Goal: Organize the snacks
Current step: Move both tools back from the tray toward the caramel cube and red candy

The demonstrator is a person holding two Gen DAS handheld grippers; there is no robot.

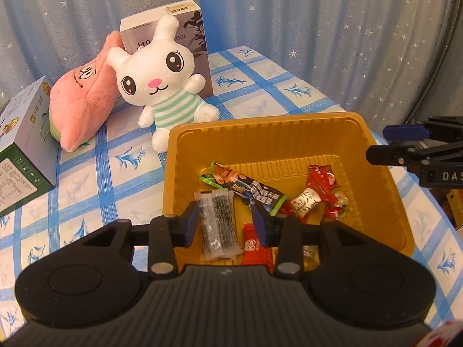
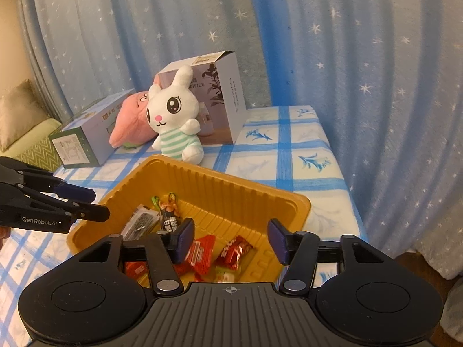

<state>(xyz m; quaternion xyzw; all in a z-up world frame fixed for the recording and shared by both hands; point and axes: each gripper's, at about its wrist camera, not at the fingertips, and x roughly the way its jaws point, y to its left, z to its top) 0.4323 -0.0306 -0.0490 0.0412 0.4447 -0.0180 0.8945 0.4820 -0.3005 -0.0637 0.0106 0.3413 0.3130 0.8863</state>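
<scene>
A golden plastic tray (image 1: 260,121) (image 2: 231,179) sits on the blue-checked tablecloth and holds several snack packets. Among them are a clear packet with dark contents (image 1: 217,225) (image 2: 139,225), a long green-and-black packet (image 1: 243,185) (image 2: 170,217) and red packets (image 1: 321,182) (image 2: 234,251). My left gripper (image 1: 225,222) (image 2: 101,205) hovers at the tray's near-left rim. Its jaws are open. The clear packet shows between them in the left wrist view, but lies in the tray below. My right gripper (image 2: 231,240) (image 1: 379,143) is open over the red packets with nothing between its fingers.
Behind the tray sit a white bunny plush (image 1: 162,78) (image 2: 173,112), a pink plush (image 1: 84,98) (image 2: 130,121), a grey box (image 1: 196,43) (image 2: 225,98) and a blue-green box (image 1: 23,150) (image 2: 86,133). A starry blue curtain hangs behind and right of the table.
</scene>
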